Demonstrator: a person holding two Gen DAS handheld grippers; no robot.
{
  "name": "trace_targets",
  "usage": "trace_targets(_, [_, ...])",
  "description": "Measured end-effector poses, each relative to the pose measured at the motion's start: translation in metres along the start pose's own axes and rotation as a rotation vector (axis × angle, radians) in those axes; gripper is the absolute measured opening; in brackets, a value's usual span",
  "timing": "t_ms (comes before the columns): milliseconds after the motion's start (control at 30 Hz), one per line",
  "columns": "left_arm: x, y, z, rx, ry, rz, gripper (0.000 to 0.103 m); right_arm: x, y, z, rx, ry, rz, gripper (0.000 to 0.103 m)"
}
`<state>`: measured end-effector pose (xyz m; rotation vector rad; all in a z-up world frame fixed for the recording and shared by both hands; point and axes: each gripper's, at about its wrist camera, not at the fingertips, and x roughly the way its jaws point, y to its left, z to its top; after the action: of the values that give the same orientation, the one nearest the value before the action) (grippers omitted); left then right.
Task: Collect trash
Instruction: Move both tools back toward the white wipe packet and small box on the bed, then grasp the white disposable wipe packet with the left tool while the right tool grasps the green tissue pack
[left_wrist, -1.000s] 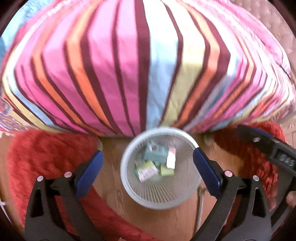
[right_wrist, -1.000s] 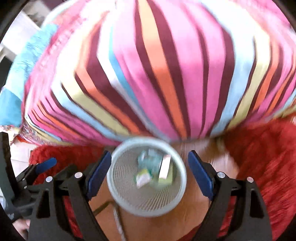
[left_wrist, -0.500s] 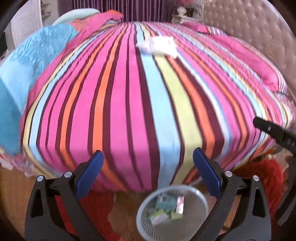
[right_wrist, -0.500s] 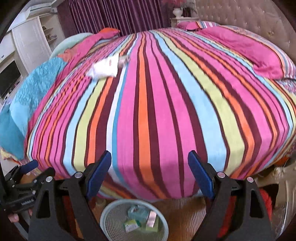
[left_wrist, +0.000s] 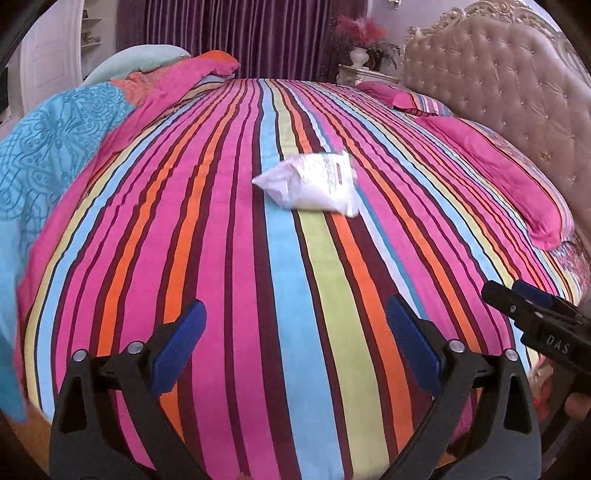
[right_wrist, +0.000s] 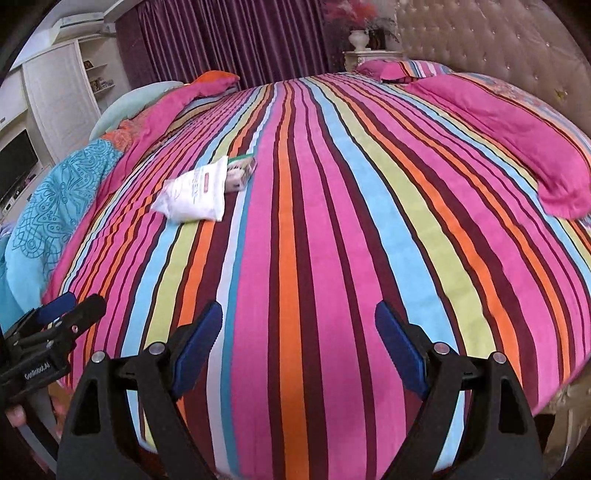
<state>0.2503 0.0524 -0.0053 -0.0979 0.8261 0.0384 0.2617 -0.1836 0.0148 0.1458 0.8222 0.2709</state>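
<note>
- The white plastic packet (left_wrist: 310, 184) lies flat on the striped bedspread (left_wrist: 288, 288), out toward the middle of the bed and well beyond both of your tools; it carries a small red label.
- From your right-hand camera the same packet (right_wrist: 194, 194) sits up and to the left, and a small green-and-white carton (right_wrist: 241, 171) lies touching its far edge — partly tucked behind it, so you can't read what the carton is.
- Your left gripper (left_wrist: 295, 341) hovers over the near edge of the bed with its blue-padded jaws spread wide and nothing between them.
- Your right gripper (right_wrist: 298, 341) is likewise wide apart and empty, above the near stripes; its black body also pokes into the left camera's lower right corner.
- A long pink pillow (left_wrist: 509, 177) lies along the right side of the bed, just beside the tufted headboard (left_wrist: 517, 81).
- A turquoise patterned blanket (left_wrist: 44, 147) is bunched on the left side — a pink-and-orange cover heaped behind it.
- Purple curtains (left_wrist: 236, 33) hang at the back, with a white nightstand (left_wrist: 365, 75) carrying a vase next to the headboard.
</note>
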Motion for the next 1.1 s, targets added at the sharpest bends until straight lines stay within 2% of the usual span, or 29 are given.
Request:
trace_targets(167, [0.021,-0.002,0.023,0.027,0.001,0.004,0.096,0.015,0.000,0.017,-0.016,-0.004,-0.001,0.080])
trace_targets(433, [0.048,0.003,0.052,-0.005,0.015,-0.033,0.096,0.037,0.005,0.040,-0.057,-0.005,-0.013,0.080])
trace_targets(700, [0.073,-0.004,0.081,0.021,0.018,-0.037,0.096,0.060,0.008,0.059,-0.067,0.014,-0.013,0.080])
trace_targets(833, [0.089,-0.007,0.092,0.022,0.048,-0.057,0.096,0.070,0.010,0.067,-0.076,0.021,-0.007,0.080])
trace_targets(1100, [0.117,-0.008,0.108,0.035,0.081,-0.034,0.096,0.088,0.012,0.082,-0.085,0.024,-0.005,0.080])
